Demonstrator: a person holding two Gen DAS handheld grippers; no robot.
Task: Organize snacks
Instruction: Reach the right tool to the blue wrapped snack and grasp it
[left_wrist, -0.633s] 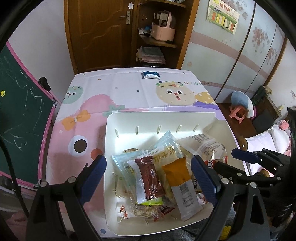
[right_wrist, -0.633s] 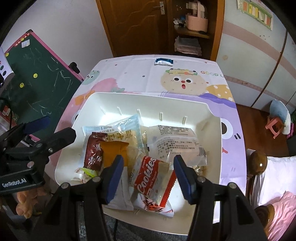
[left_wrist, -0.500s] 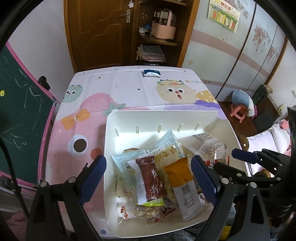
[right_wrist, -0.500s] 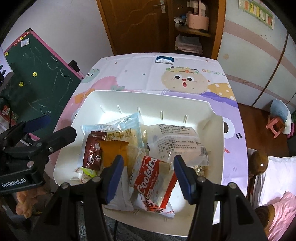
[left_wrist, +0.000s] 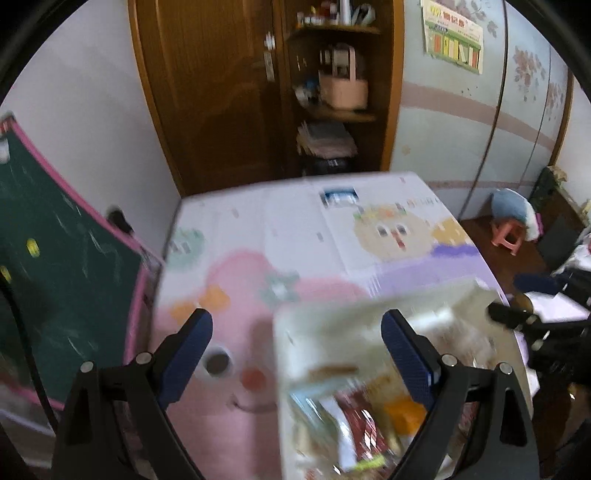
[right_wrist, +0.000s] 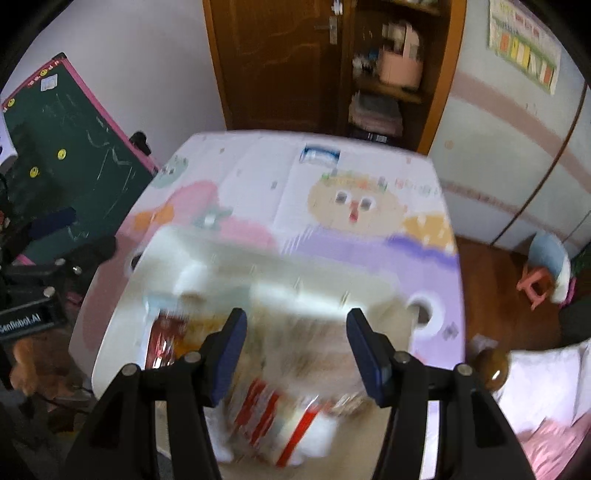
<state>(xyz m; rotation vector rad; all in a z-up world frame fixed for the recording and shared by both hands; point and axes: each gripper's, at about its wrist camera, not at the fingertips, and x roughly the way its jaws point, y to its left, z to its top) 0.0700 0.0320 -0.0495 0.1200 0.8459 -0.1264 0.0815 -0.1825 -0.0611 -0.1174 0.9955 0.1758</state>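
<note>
Small blue-white packet lies on cartoon-print tablecloth, beyond white plastic basket of blurred snack packets. Left gripper and right gripper both gape empty over basket.

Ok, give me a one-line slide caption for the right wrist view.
Open right gripper above a white basket of packaged snacks on a cartoon-print tablecloth, blurred by motion.
</note>
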